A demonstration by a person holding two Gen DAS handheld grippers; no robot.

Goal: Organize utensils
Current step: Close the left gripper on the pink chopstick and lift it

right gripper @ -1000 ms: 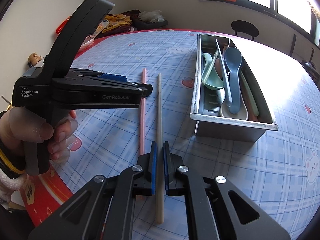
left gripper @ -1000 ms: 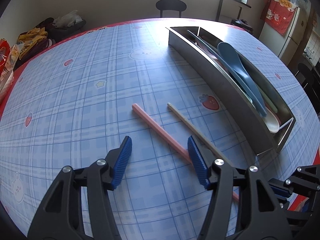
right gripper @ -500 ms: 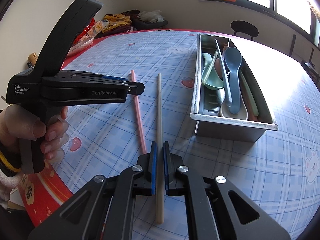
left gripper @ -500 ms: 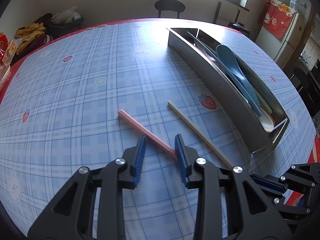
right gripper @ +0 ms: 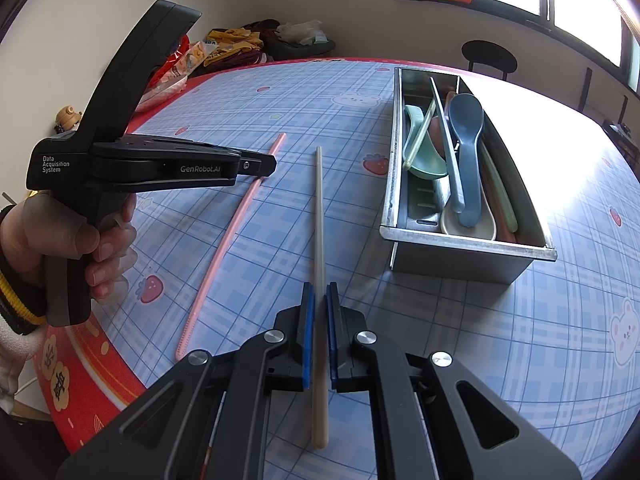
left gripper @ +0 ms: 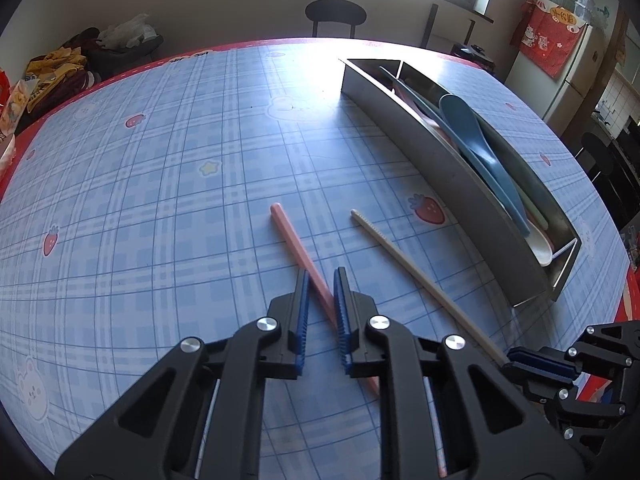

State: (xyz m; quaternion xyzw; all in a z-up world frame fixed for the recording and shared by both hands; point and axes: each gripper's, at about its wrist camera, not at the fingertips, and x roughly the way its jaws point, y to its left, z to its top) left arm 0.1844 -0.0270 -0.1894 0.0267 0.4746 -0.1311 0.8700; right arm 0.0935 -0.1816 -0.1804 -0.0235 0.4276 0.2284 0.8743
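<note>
A pink chopstick (left gripper: 290,236) lies slanted on the blue plaid tablecloth. It runs between the jaws of my left gripper (left gripper: 322,272), which are closing around it with a little gap still showing. My right gripper (right gripper: 319,286) is shut on a beige chopstick (right gripper: 318,208) near its thick end. That chopstick points toward the far side of the table. To the right stands a steel tray (right gripper: 460,258) holding a blue spoon (right gripper: 464,152), a green spoon, a white spoon and more chopsticks. The right wrist view shows a hand holding the left gripper (right gripper: 260,166) over the pink chopstick (right gripper: 224,248).
The table's red border (right gripper: 92,364) and near edge run close behind both grippers. A black stool (left gripper: 336,14) stands beyond the far edge. Snack bags and clothes (right gripper: 240,40) are piled off the far left corner. A fridge (left gripper: 568,76) stands at the right.
The left jaws have narrowed from wide open to a small gap around the pink chopstick, which has swung to a slant. The right gripper and the beige chopstick have not moved.
</note>
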